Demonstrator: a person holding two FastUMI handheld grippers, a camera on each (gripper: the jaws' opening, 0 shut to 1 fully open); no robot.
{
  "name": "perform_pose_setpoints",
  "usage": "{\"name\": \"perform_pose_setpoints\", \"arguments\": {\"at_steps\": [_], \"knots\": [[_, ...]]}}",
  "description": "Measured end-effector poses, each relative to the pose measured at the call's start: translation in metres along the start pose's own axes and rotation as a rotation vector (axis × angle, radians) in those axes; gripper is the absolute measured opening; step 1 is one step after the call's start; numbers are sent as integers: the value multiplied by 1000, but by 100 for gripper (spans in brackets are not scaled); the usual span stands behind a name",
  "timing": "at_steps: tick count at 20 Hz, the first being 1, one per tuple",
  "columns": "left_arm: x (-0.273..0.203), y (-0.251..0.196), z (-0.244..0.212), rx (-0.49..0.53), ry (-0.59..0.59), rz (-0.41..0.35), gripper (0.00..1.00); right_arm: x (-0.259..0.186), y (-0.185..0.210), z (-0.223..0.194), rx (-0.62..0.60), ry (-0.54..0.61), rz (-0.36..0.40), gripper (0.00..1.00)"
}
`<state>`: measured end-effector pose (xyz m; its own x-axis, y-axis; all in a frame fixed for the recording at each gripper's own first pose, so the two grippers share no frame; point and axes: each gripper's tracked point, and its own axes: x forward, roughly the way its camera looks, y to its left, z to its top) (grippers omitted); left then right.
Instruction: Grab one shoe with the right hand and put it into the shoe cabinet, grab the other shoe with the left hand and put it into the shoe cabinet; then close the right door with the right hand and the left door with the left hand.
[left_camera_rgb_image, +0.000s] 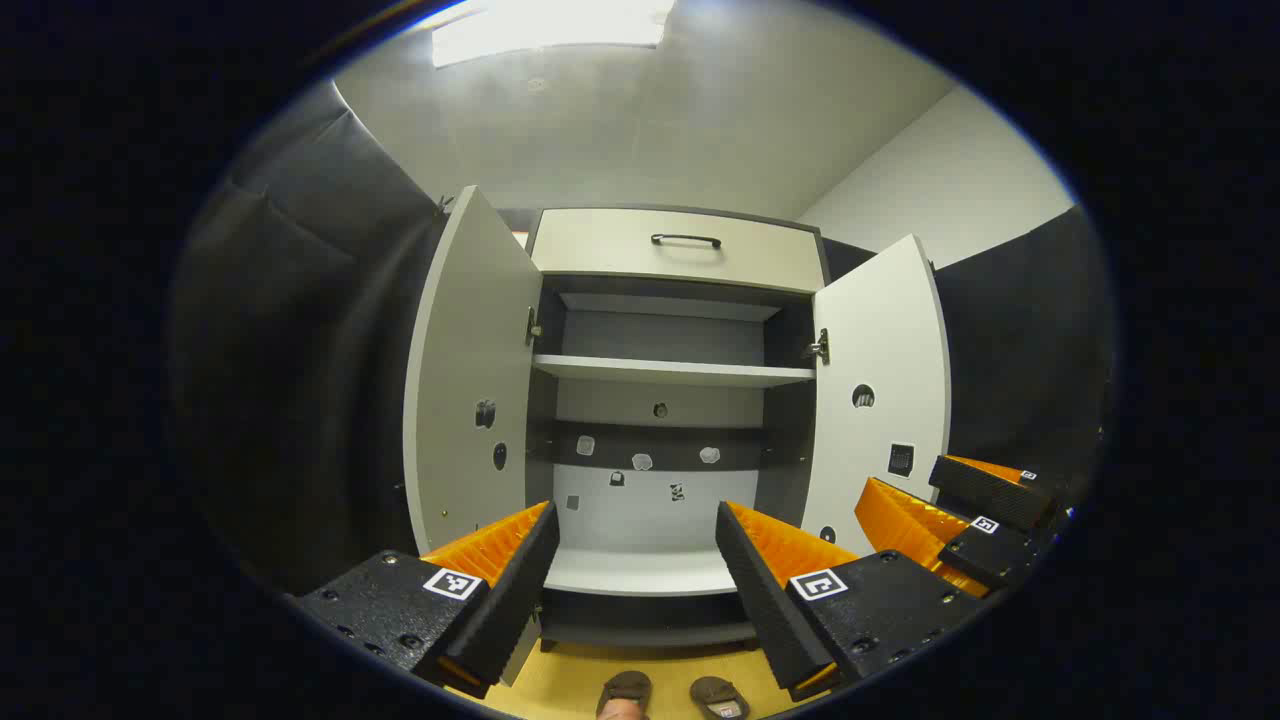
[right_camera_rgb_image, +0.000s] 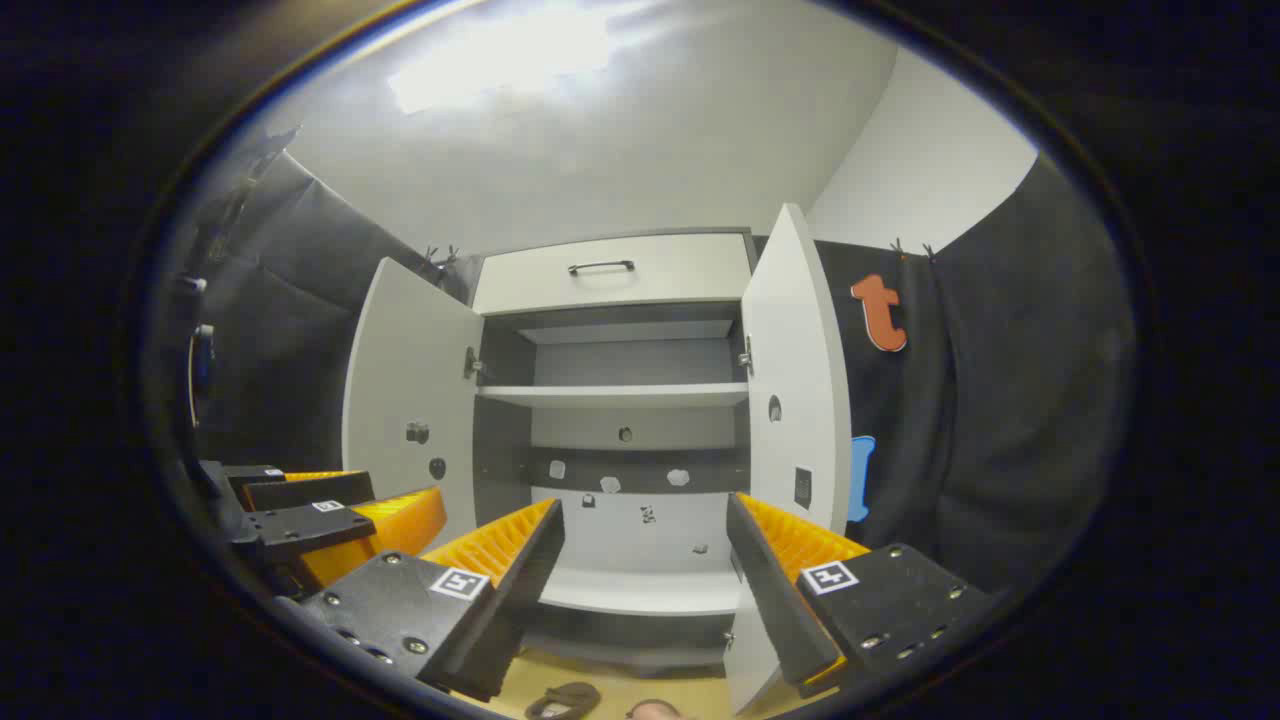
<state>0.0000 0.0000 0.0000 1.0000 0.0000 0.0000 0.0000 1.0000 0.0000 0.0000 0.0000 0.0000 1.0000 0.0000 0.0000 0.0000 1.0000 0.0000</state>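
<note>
Straight ahead at 12 o'clock, your shoe cabinet (left_camera_rgb_image: 668, 400) with both doors swung wide, shoes (left_camera_rgb_image: 625, 692) on the floor (left_camera_rgb_image: 560, 685) at 6 o'clock, your left gripper (left_camera_rgb_image: 635, 590) spread apart, your right gripper (right_camera_rgb_image: 645, 590) likewise spread, both holding nothing.

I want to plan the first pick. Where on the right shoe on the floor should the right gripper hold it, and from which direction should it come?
Probably from above, fingers closing across the strap. The right shoe lies flat on the floor before the open cabinet, beside the left shoe; it looks like an open sandal, largely cut off at the view's edge. The right gripper is open and high above it.
</note>
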Motion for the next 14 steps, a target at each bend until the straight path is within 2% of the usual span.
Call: {"name": "perform_pose_setpoints", "arguments": {"at_steps": [1, 3, 6, 14], "knots": [[-1, 2, -1, 0, 6, 5, 92, -2, 0, 1, 0, 6, 2, 98], [0, 3, -5, -3, 14, 7, 92, -1, -1, -1, -5, 11, -2, 98], [1, 5, -5, -7, 16, 10, 96, -1, -1, -2, -14, 15, -5, 98], [2, 19, 0, 1, -5, 36, 96, 1, -5, -21, -39, 67, 6, 98]]}}
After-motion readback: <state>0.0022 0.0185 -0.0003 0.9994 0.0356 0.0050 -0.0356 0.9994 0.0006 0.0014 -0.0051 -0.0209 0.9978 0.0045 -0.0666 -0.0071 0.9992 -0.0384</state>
